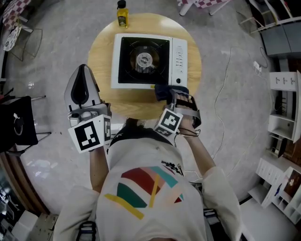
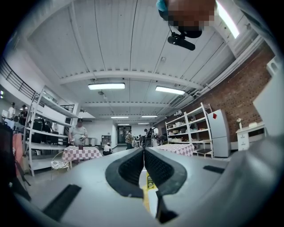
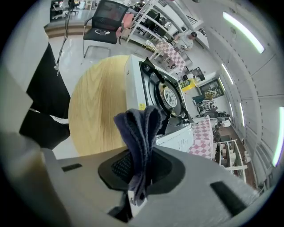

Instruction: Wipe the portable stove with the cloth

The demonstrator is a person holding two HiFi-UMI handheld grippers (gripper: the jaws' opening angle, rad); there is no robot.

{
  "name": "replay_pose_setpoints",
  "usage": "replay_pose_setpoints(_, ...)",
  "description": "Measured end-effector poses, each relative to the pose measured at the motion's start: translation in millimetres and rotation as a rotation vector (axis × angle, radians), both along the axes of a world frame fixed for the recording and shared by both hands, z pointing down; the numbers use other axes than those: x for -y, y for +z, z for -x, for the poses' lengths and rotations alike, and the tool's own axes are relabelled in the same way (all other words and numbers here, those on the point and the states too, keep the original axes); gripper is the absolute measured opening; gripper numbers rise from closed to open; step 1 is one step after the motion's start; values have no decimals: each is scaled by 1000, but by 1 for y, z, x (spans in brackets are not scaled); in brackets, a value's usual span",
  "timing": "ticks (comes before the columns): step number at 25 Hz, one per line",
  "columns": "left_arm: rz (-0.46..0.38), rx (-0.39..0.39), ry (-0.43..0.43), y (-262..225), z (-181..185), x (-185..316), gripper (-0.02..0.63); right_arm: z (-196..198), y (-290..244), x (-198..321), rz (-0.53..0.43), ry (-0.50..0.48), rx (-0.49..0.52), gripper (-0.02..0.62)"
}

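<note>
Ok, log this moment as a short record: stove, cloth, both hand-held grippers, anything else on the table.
stove: white, black top, on round wooden table
cloth: dark blue, folded, at the stove's near right corner
right hand-held gripper: shut on cloth
left hand-held gripper: shut, empty, by the table's left edge
other: yellow bottle at table's far edge

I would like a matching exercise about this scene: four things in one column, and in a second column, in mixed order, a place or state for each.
Things
1. cloth
2. portable stove
3. yellow bottle
4. left gripper

Places or states
A. jaws together, nothing between them
B. at the far edge of the round wooden table
C. pinched between the jaws of the right gripper
D. in the middle of the table

Pairs: 1-C, 2-D, 3-B, 4-A
</note>
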State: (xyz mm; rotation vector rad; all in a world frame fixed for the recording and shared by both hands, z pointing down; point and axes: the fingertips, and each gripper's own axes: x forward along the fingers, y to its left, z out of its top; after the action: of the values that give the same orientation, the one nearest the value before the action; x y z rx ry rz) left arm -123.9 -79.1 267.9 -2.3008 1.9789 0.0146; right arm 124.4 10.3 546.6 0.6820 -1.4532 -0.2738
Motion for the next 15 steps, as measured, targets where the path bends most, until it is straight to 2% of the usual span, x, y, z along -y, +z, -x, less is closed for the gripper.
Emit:
replay_pose_setpoints(5,-6,6,26,-3,-12,6,6,-5,-4,-1,-6,9,15,29)
replay_pose_setpoints(9,-4,5,35,-2,-15,11,6,-30,-2,-2,-2,63,-25,29)
replay_pose_setpoints(15,4,5,50,2,-21,19,6,-55,2,-8,5,69,-70,29)
